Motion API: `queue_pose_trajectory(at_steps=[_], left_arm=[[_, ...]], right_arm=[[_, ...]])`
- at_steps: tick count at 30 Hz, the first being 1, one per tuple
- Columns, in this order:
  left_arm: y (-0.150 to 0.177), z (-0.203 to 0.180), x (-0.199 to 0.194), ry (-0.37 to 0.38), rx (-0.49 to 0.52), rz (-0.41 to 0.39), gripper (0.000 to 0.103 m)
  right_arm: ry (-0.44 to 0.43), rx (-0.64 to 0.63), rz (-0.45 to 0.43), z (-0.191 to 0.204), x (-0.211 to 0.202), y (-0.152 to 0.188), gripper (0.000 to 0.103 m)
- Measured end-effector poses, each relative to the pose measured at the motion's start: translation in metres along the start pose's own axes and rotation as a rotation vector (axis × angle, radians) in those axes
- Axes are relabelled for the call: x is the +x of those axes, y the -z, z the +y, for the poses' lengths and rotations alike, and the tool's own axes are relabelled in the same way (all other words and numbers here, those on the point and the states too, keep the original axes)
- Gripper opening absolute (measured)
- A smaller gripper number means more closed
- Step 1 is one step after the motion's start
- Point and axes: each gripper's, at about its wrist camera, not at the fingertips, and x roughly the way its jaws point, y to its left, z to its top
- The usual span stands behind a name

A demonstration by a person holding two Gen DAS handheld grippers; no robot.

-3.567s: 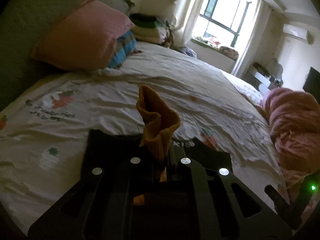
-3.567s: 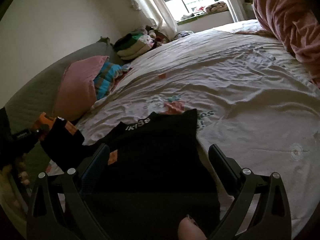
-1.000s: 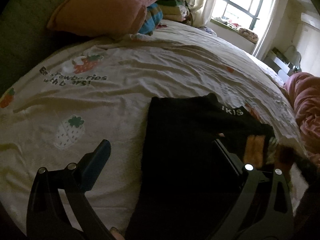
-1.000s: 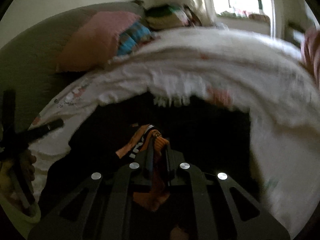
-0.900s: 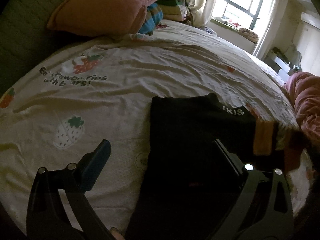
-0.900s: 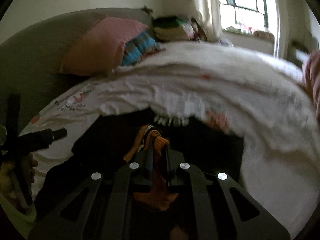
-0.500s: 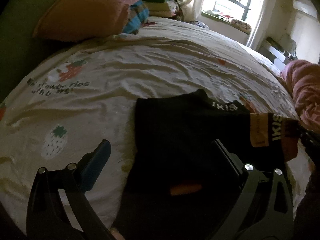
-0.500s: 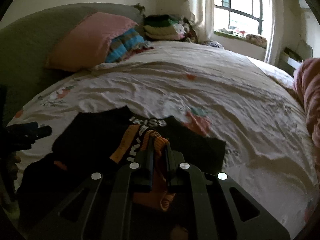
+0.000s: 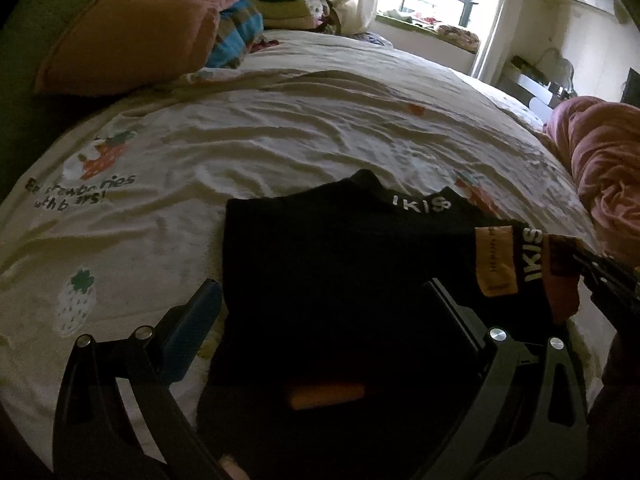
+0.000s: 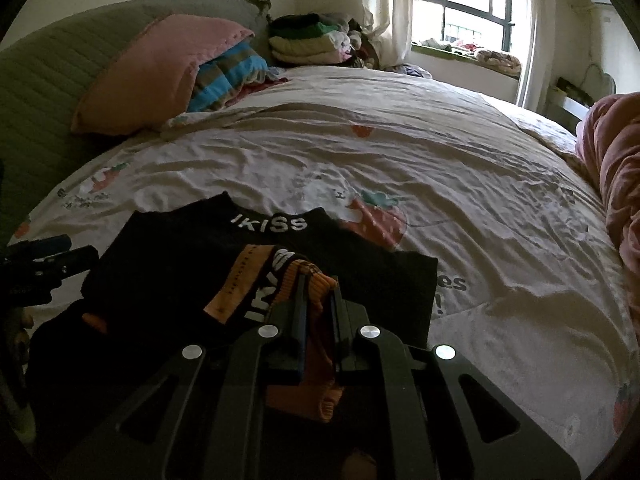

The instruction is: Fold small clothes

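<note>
A small black top (image 9: 332, 248) with white "IKISS" lettering and orange cuffs lies on the bed; it also shows in the right wrist view (image 10: 208, 252). My right gripper (image 10: 318, 286) is shut on the orange cuff of its sleeve (image 10: 316, 280) and holds the sleeve over the body of the top. In the left wrist view that sleeve (image 9: 508, 264) runs to the right gripper (image 9: 576, 260) at the right edge. My left gripper (image 9: 320, 296) is open and empty, just above the near part of the top.
The bed sheet (image 10: 460, 184) has strawberry prints and wrinkles. A pink pillow (image 10: 160, 68) and a striped blanket (image 10: 228, 72) lie by the grey headboard. Folded clothes (image 10: 308, 40) are stacked behind. A pink quilt (image 10: 616, 176) lies at the right.
My left gripper let go of the orange cuff and opened. My right gripper took the other sleeve's cuff and carried it across over the top. In the last half second little moved.
</note>
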Motion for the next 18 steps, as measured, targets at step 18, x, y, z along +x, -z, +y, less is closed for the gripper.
queue_pose_trajectory(at_steps=[18], left_arm=[[0.007,-0.004,0.020,-0.001,0.049,0.048,0.069]], right_arm=[[-0.011,-0.007,0.085,0.018,0.015,0.016,0.037]])
